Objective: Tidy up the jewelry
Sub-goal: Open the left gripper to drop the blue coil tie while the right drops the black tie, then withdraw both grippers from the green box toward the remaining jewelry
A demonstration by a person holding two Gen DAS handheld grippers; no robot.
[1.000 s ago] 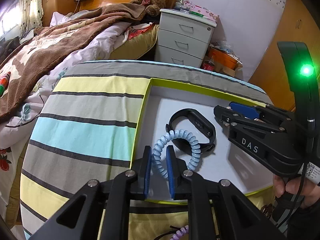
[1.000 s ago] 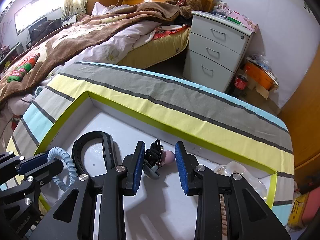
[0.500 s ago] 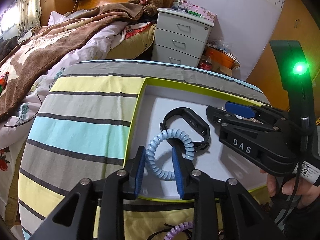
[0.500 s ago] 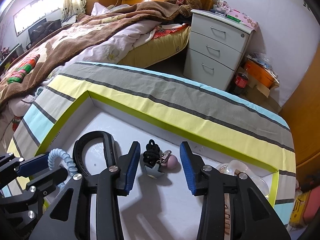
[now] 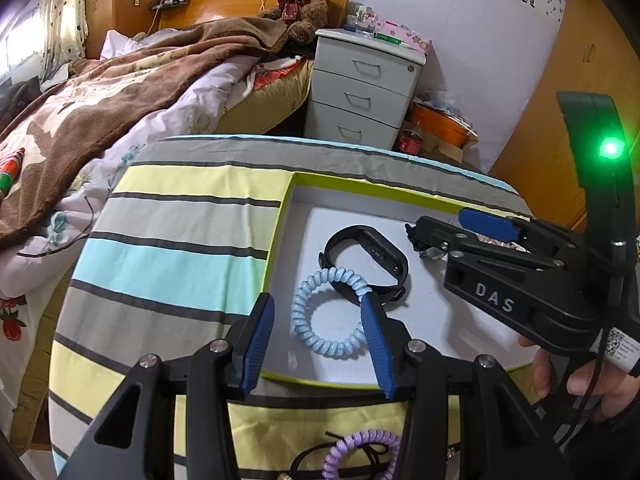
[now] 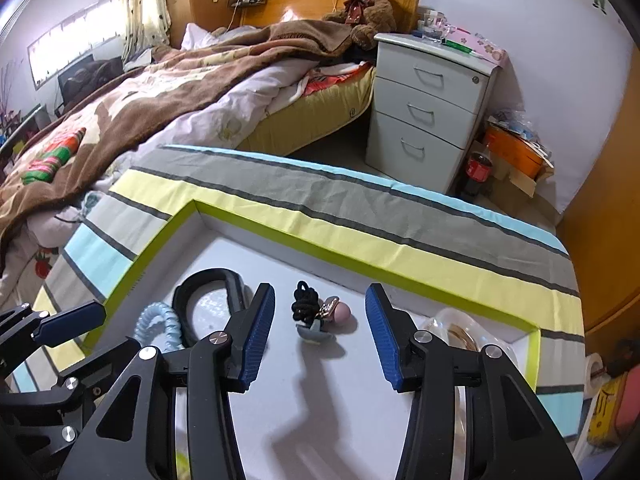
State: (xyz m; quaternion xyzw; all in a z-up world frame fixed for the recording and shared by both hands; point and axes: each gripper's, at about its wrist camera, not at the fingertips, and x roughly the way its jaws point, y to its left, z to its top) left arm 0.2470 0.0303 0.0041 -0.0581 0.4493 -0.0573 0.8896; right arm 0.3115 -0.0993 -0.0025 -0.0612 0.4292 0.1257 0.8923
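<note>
Low in the left view, the left gripper (image 5: pixel 318 334) is opening, released, its pads straddling a blue coil bracelet (image 5: pixel 329 312) lying in the white tray (image 5: pixel 298 216). The right gripper (image 6: pixel 318 334) is opening too, a black hair tie (image 6: pixel 306 302) loose between its pads.

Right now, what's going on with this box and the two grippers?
A person is sorting jewelry into a white box with a green rim. The left hand-held gripper is opening around a blue coil hair tie lying beside a black wristband. The right hand-held gripper is opening over a small black-and-pink hair accessory. Neither item is gripped.
</note>
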